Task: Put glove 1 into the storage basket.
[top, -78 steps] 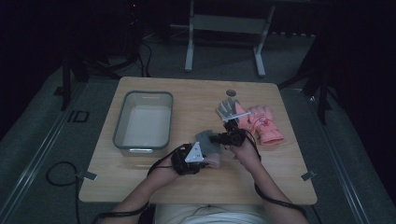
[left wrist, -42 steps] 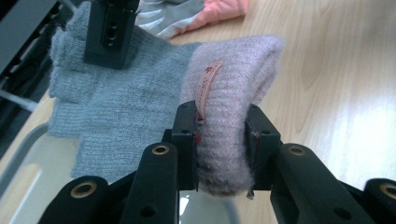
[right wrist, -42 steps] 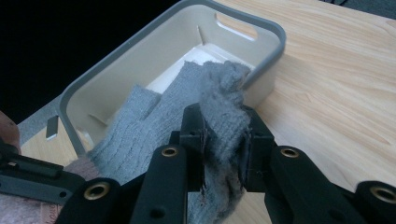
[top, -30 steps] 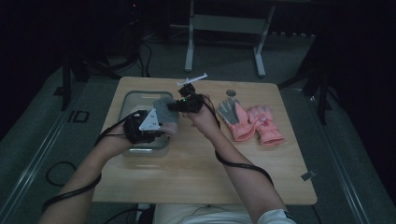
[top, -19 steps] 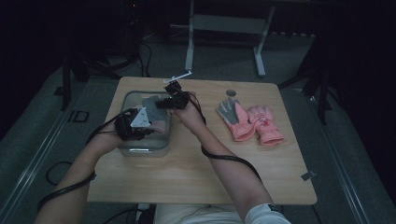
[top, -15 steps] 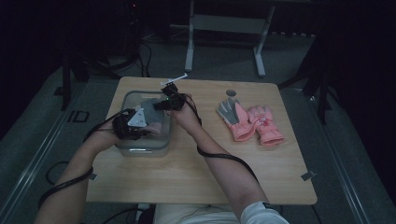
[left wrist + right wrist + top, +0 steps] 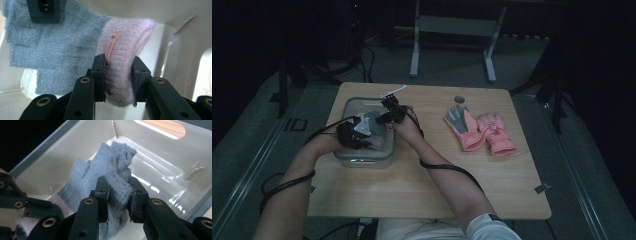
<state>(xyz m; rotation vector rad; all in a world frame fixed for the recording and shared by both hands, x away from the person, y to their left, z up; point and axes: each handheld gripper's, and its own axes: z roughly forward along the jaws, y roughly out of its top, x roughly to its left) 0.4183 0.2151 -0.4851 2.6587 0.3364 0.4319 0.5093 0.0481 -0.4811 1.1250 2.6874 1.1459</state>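
— How is the knitted glove point(image 7: 75, 50) held?
— Its pink cuff is clamped by the left gripper point(image 7: 118, 77), its grey fingers by the right gripper point(image 7: 119, 200), inside the grey bin point(image 7: 362, 159).
— And around it?
— A wooden table point(image 7: 422, 185) is seen, ringed by a dark room.

Room dim, far part nearly black. Light wooden worktop point(image 7: 492, 175) with rounded corners stands on grey carpet floor point(image 7: 582, 165). Pale metal frame with two legs point(image 7: 452, 30) stands behind worktop. Dark stand legs point(image 7: 287, 85) at left and right. Black cables point(image 7: 367, 55) trail over floor. Pale strip point(image 7: 242, 175) runs along floor at left.
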